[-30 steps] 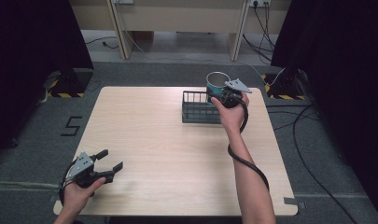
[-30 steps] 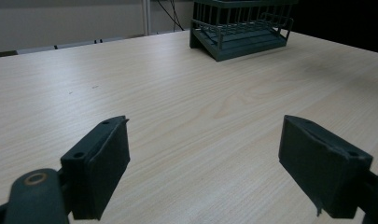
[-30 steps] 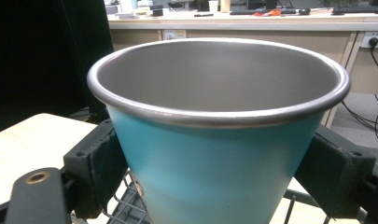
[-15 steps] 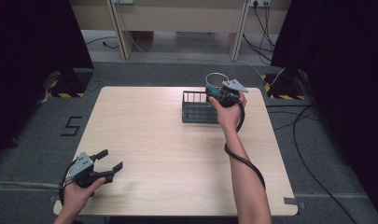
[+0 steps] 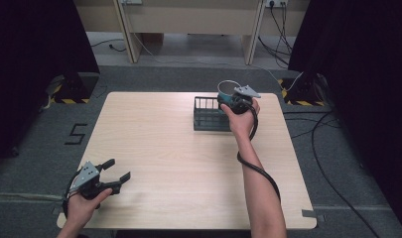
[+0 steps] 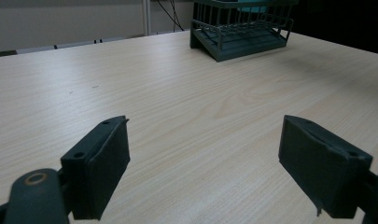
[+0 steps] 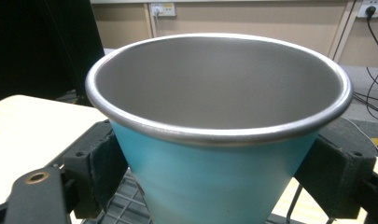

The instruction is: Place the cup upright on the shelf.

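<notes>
Light wooden table [image 5: 188, 148]; dark wire rack [image 5: 207, 115] standing near far edge.

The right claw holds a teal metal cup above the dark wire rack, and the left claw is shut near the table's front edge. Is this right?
Not quite: the left claw is open, as the left gripper view shows. The right claw does hold the teal metal cup above the dark wire rack.

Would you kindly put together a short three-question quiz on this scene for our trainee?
1. True or false: the right tool grips the blue cup.
2. What is the left tool doing? A) holding the rack B) open, holding nothing C) shut on the cup
3. The cup is above the dark wire ____.

Key: 1 true; 2 B; 3 rack.
</notes>
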A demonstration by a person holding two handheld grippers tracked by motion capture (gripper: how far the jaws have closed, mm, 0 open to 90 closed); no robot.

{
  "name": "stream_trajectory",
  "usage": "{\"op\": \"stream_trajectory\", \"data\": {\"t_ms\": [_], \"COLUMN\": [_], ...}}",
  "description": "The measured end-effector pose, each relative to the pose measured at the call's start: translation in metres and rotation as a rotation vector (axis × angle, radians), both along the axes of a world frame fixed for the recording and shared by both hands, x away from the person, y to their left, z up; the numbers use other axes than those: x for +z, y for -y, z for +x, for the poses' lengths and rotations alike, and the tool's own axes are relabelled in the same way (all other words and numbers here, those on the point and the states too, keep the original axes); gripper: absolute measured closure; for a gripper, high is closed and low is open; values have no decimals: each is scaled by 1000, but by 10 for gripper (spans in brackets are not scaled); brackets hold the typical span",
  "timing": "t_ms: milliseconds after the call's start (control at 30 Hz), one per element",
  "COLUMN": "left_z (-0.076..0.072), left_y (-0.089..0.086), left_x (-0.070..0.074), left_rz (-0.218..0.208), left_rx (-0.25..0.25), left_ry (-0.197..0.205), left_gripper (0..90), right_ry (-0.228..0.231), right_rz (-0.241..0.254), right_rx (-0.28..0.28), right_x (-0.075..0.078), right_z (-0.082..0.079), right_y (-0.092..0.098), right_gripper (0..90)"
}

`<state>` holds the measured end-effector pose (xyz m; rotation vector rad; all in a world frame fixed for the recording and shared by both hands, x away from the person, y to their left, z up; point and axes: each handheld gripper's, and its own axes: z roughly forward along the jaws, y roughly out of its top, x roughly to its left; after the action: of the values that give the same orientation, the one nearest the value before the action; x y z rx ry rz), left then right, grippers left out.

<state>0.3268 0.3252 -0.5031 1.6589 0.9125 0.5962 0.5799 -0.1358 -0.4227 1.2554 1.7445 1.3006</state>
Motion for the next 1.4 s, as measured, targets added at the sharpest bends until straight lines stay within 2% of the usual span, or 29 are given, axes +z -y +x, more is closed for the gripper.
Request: {"op": "stream_trajectory", "data": {"t_ms": [700,1400], "left_z": [0,0], "left_y": [0,0], "left_x": [0,0], "left_rz": [-1,-2], "left_rx": [0,-1], "left_ry": [-1,-5], "left_gripper": [158,159], "right_ry": [-77,-116], "right_rz": [-47,-41], "right_rx": [11,8], "right_x": [-14,-18], "right_z": [5,4], "right_y": [-3,-7], "right_gripper": [168,157]}}
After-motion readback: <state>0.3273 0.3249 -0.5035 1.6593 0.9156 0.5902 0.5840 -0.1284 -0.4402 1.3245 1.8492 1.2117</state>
